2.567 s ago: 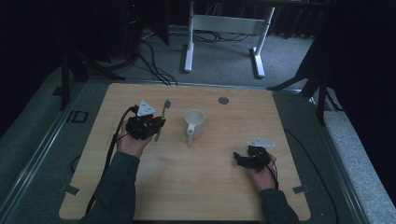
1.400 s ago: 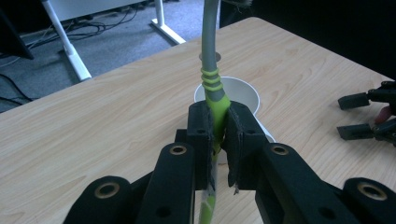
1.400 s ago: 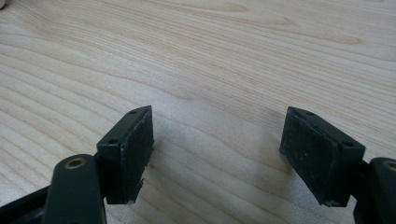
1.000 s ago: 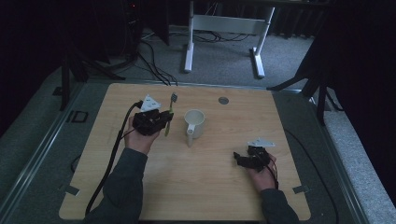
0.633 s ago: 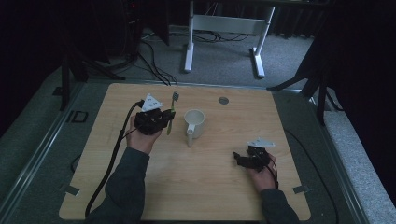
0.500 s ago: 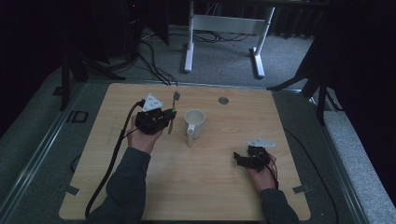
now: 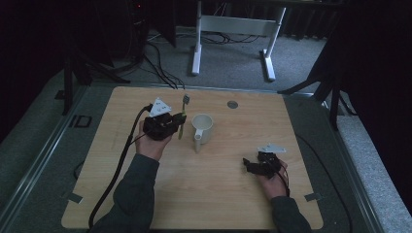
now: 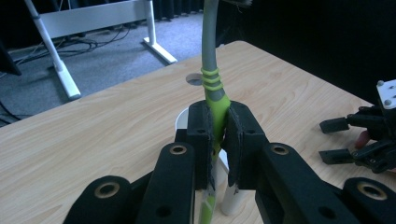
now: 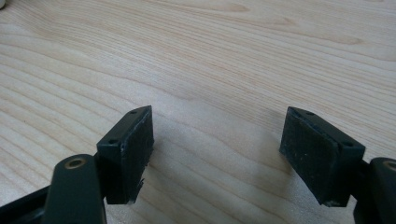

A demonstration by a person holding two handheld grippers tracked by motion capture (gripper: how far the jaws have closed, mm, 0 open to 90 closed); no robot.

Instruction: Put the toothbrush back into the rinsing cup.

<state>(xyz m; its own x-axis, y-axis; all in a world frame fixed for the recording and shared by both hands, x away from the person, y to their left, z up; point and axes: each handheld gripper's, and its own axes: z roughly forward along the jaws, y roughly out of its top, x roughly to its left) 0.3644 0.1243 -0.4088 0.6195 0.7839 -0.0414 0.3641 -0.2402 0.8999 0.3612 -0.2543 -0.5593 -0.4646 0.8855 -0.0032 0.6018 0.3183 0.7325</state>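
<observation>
The toothbrush (image 8: 215, 100) has a lime-green grip with ridged green rings, and above them a grey neck. The mug (image 7: 202, 127) is cream white. Both grippers, left gripper (image 8: 219, 126) and right gripper (image 9: 219, 156), are black, with brass-coloured rivets. The desk (image 7: 233, 194) is pale wood with a wavy grain.

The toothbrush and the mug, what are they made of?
The toothbrush looks like plastic: a smooth grey neck and a lime-green grip with raised rings that may be rubbery. The mug looks like glazed ceramic, cream-white and smooth with a thick rim, though it could be plastic.
</observation>
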